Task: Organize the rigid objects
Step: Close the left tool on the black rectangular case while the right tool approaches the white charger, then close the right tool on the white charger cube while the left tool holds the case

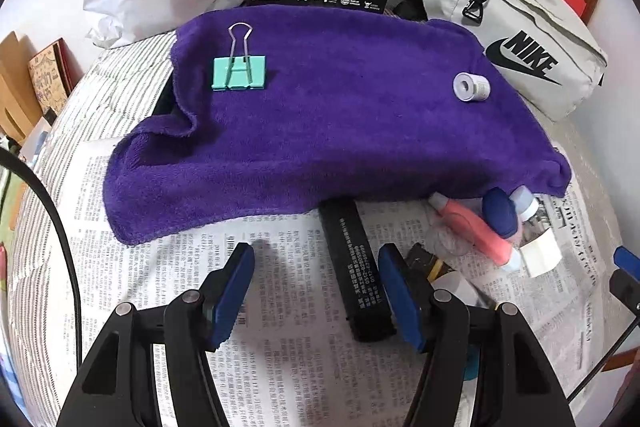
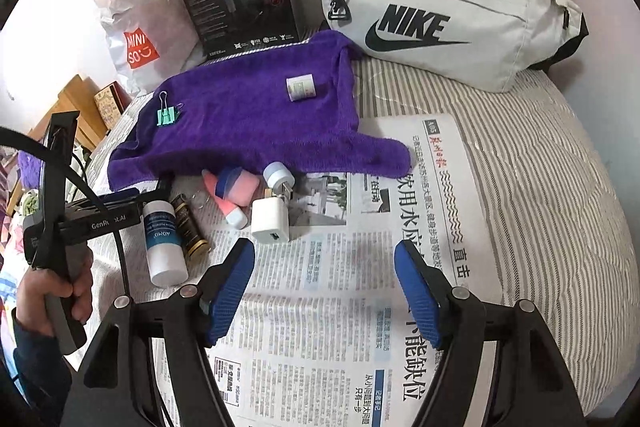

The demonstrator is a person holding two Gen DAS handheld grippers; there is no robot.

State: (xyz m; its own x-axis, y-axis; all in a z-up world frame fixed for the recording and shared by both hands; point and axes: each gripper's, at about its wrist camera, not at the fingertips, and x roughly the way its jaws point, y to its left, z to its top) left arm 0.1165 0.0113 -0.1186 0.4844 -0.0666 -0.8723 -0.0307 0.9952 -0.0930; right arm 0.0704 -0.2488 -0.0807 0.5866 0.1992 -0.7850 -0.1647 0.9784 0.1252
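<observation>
The left hand-held gripper (image 1: 316,259) hangs over the newspaper (image 1: 280,347) spread on the bed, its blue pads apart and nothing pressed between them. A black bar-shaped battery (image 1: 356,267) lies on the paper in the gap between the fingers, close to the right-hand pad; whether it touches it I cannot tell. Ahead of this hand-held gripper spreads a purple towel (image 1: 320,123), with a mint binder clip (image 1: 239,71) on its far left part and a small white cylinder (image 1: 472,87) lying on its side to the far right.

The right hand-held gripper (image 2: 325,259) stands with its jaws wide and nothing in them, above bare newspaper (image 2: 340,307). Just ahead of its left finger sits a white charger plug (image 2: 271,219), and beyond that a pink tube (image 2: 236,195) with a blue band and a small round-capped bottle (image 2: 279,177), all clustered at the towel's (image 2: 248,123) near edge. Further to its left lie a white bottle (image 2: 164,243) with a teal label and a dark gold-trimmed tube (image 2: 190,229), side by side. A hand (image 2: 56,291) grips the other tool's handle at far left. A grey Nike bag (image 2: 448,15) rests well ahead, on the striped bedding (image 2: 540,187).
</observation>
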